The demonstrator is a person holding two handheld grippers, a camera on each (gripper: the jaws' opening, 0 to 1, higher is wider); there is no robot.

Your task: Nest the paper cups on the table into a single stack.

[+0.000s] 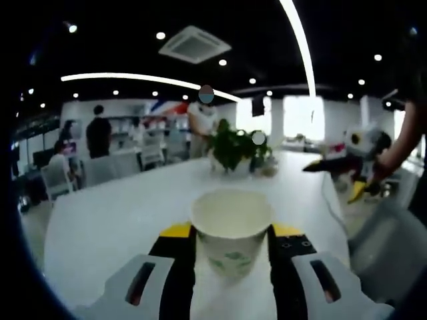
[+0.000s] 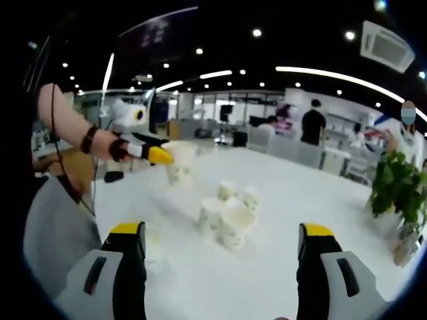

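Observation:
A white paper cup (image 1: 231, 233) with a green print sits upright between the jaws of my left gripper (image 1: 231, 231), which is shut on its sides. The right gripper view shows that left gripper (image 2: 148, 152) at the left, holding the cup (image 2: 177, 164) above the white table (image 2: 200, 280). Several more paper cups (image 2: 230, 223) stand clustered mid-table, two further back (image 2: 227, 190). My right gripper (image 2: 221, 230) stands open in front of the cluster, with nothing between its jaws. It also shows at the right of the left gripper view (image 1: 337, 167).
A potted green plant (image 1: 233, 150) stands at the far end of the table, seen at the right edge (image 2: 397, 190) in the right gripper view. A grey chair (image 1: 387, 247) is beside the table. People and office desks are in the background.

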